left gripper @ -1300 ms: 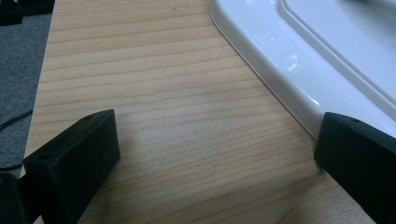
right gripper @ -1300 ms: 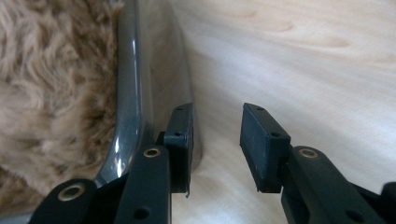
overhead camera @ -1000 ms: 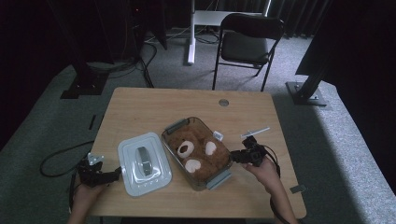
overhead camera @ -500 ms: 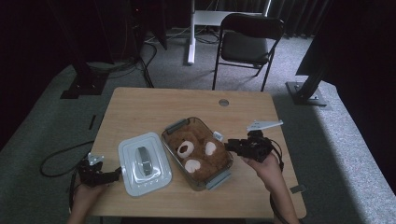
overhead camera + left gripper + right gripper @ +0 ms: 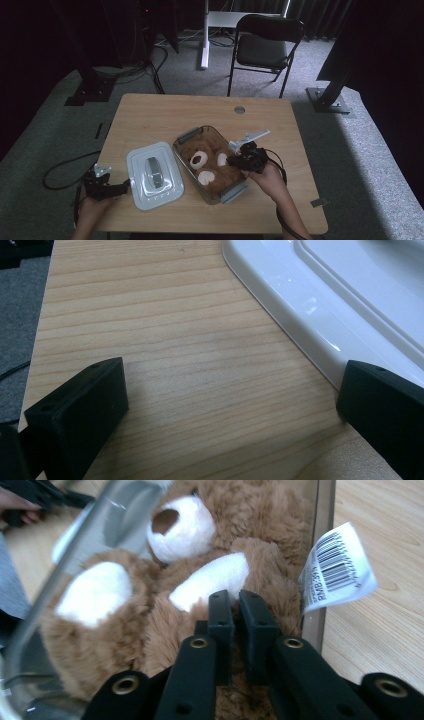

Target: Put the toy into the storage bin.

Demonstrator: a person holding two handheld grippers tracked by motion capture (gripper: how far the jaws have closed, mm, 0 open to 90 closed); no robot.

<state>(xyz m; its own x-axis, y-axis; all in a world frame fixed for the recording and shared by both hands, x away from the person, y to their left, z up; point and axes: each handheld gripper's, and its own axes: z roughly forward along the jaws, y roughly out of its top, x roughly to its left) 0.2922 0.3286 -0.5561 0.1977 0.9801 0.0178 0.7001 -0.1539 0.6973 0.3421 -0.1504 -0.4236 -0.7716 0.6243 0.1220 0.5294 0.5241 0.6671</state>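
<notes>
A clear rectangular container [image 5: 189, 135] stands at the table's middle with a brown teddy bear [image 5: 207, 165] lying inside it. Its white lid [image 5: 154, 175] lies flat on the table to the left. My right gripper [image 5: 232, 161] reaches over the container's right wall. In the right gripper view its jaws [image 5: 237, 602] are shut and rest on the bear's fur [image 5: 150, 620], next to a barcode tag [image 5: 335, 567]. My left gripper [image 5: 123, 186] sits low at the lid's left edge, open [image 5: 232, 390], one jaw beside the lid's rim [image 5: 310, 340].
The wooden table [image 5: 165, 120] has a round grommet [image 5: 239, 109] near its far edge. A folding chair [image 5: 265, 47] and stand bases sit on the carpet beyond. Cables trail from both grippers.
My right gripper has moved left from beside the container to over its wall and onto the bear. The left gripper and the lid have stayed put.
</notes>
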